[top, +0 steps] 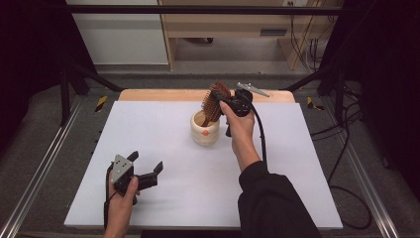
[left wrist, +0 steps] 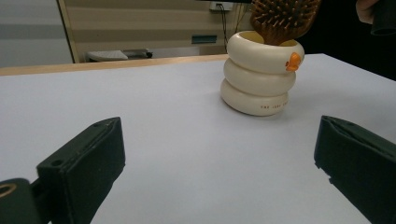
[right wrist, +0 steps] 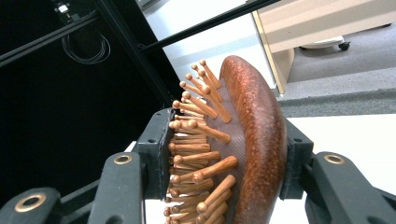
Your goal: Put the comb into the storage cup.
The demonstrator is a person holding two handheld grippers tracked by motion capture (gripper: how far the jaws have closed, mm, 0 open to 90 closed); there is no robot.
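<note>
**Hairbrush pinched above the cup**

In the high view we see our left gripper (top: 147, 172) nearest us, resting low over the white tabletop (top: 163, 198) with its jaws spread and nothing between them. Only the left gripper view reveals that the cream ribbed ceramic cup (left wrist: 259, 74) is three stacked rings with a small orange duck figure (left wrist: 293, 61) on its rim.

Farther off, our right gripper (top: 221, 99) pinches the head of the brown wooden hairbrush with wooden pegs (top: 215, 103). The right gripper view shows one pad against the pegs and the other on the smooth back, a detail the high view leaves too small. The brush leans into the cup, handle end down.

We count one cup, one hairbrush, two grippers.
</note>
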